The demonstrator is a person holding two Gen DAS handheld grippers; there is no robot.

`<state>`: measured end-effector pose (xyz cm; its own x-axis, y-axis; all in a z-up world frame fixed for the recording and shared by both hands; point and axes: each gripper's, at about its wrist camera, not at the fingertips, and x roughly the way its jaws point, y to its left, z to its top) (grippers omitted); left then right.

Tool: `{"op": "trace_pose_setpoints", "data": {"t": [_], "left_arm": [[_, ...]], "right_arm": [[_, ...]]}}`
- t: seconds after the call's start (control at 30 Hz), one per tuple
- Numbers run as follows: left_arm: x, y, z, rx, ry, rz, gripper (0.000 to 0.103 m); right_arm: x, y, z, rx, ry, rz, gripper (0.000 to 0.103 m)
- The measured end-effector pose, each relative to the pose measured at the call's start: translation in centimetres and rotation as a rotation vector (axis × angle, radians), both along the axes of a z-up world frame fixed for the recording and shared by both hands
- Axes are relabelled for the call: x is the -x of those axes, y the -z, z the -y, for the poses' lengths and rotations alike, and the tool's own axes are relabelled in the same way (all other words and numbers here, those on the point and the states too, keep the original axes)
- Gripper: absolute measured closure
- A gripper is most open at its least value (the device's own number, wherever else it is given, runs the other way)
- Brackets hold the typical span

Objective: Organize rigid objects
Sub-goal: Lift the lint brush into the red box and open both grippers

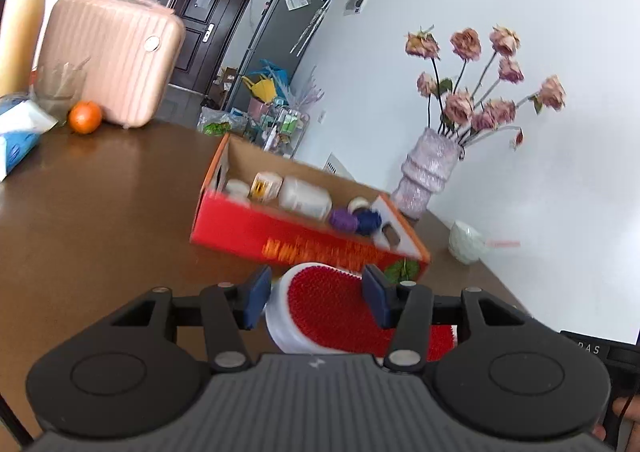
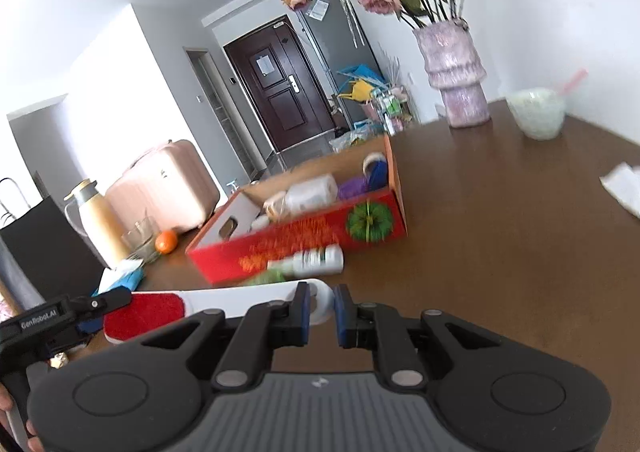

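A lint brush with a white body and a red bristle pad point(image 1: 328, 308) is held off the brown table by both grippers. My left gripper point(image 1: 317, 292) is shut on its wide head. In the right wrist view the brush's white handle point(image 2: 240, 296) runs right from the red pad, and my right gripper point(image 2: 322, 310) is shut on the handle's rounded end. Just beyond stands an open red cardboard box point(image 1: 280, 240) point(image 2: 288, 240) holding white bottles, a purple and a blue ball and a tape roll. A white bottle with a green label point(image 2: 316, 260) lies against the box's front wall.
A ribbed vase of dried roses point(image 1: 428, 171) point(image 2: 456, 79) and a white bowl with a pink straw point(image 1: 466, 242) point(image 2: 536, 111) stand at the table's far right. At the left are a pink case point(image 1: 112, 55), an orange point(image 1: 84, 116), a glass, a cream flask point(image 2: 100, 219) and tissues point(image 1: 16, 139).
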<state>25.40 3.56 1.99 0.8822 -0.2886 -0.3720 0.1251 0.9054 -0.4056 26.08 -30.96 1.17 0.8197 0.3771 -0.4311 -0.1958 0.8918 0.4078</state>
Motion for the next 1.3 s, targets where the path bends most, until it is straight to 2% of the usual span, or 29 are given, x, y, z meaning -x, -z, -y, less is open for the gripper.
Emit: {"op": "trace_pose_setpoints", "data": {"t": [0.17, 0.23, 0.37, 0.47, 0.53, 0.6, 0.7, 0.8, 0.9, 1.0, 1.13, 1.2, 1.3], "left_arm": [[-8.1, -3.5, -0.5, 0.048, 0.006, -0.021, 0.052], [-11.1, -4.7, -0.3, 0.042, 0.003, -0.016, 0.052], [-17.1, -5.7, -0.2, 0.038, -0.002, -0.007, 0.052], [-22.2, -4.4, -0.7, 0.047, 0.006, -0.065, 0.053], [-25.4, -2.7, -1.1, 0.062, 0.026, -0.133, 0.054], [-28.0, -0.6, -1.5, 0.079, 0.028, -0.202, 0.057], [-30.3, 1.9, -1.9, 0.084, 0.017, -0.258, 0.057], [-31.4, 3.1, -2.4, 0.084, 0.004, -0.272, 0.057], [-32.3, 3.8, -2.2, 0.047, -0.007, -0.299, 0.053], [-31.9, 3.7, -1.7, 0.01, -0.008, -0.265, 0.049], [-30.9, 2.7, -1.6, -0.009, -0.007, -0.252, 0.045], [-30.1, 1.6, -1.7, -0.043, -0.021, -0.232, 0.036], [-28.6, -0.2, -1.9, -0.099, -0.036, -0.206, 0.032]], "right_arm": [[-7.6, -3.6, -0.2, 0.015, -0.005, 0.028, 0.09], [-10.7, -4.9, -0.7, 0.051, 0.002, 0.037, 0.09], [-16.6, -5.4, -1.2, 0.084, 0.005, 0.026, 0.09], [-21.3, -3.9, -1.0, 0.068, 0.005, -0.028, 0.09], [-23.6, -2.4, -1.0, 0.078, 0.008, -0.052, 0.09], [-25.2, -0.8, -1.2, 0.084, 0.007, -0.077, 0.09], [-27.1, 1.0, -1.6, 0.1, 0.004, -0.103, 0.09], [-27.8, 2.0, -2.9, 0.18, 0.003, -0.097, 0.09], [-27.6, 2.2, -4.1, 0.246, -0.026, -0.062, 0.089], [-27.1, 2.0, -4.7, 0.302, -0.014, -0.025, 0.087], [-26.2, 0.9, -4.2, 0.283, -0.014, -0.023, 0.085], [-25.6, 0.0, -3.8, 0.27, -0.016, -0.019, 0.082], [-24.2, -1.5, -3.4, 0.267, -0.017, -0.011, 0.075]]}}
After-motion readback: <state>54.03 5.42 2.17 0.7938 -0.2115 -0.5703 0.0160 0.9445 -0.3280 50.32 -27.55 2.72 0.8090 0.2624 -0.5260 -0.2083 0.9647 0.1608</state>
